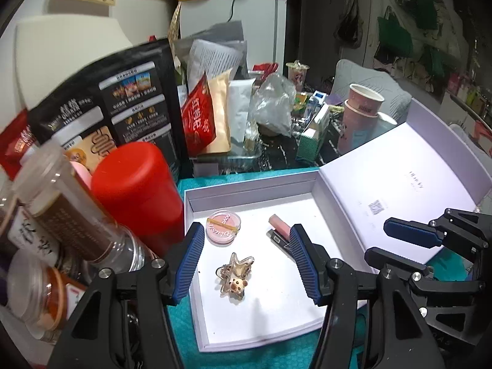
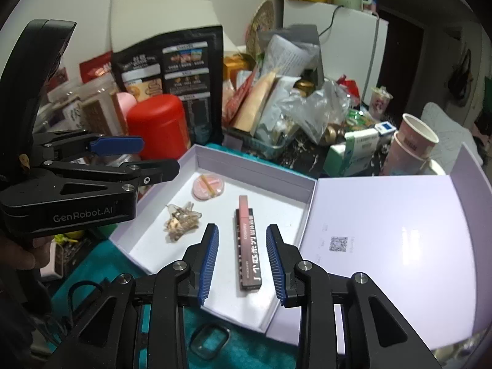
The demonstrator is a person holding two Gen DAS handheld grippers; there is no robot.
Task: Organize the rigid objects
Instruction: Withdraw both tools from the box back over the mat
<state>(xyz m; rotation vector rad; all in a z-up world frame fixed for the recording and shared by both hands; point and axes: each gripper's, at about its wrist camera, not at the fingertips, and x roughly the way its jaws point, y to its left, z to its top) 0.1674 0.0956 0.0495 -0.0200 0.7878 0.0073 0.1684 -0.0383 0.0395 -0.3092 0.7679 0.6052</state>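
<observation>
Right wrist view, lipstick (image 2: pixel 248 246) lengthwise, cap away

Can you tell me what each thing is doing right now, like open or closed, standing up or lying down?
White box: lid open, lying back.
Lip gloss: lying flat inside the box.
Blush compact: closed, flat.
Star hair clip: resting in the box.
Left claw: open, empty.
Right claw: open, empty.
Paper cups: stacked upright.

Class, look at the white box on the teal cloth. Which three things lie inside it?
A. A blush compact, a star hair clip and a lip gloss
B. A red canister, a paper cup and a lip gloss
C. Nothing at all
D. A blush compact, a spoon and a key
A: the box holds only the blush compact, the hair clip and the lip gloss.
</observation>
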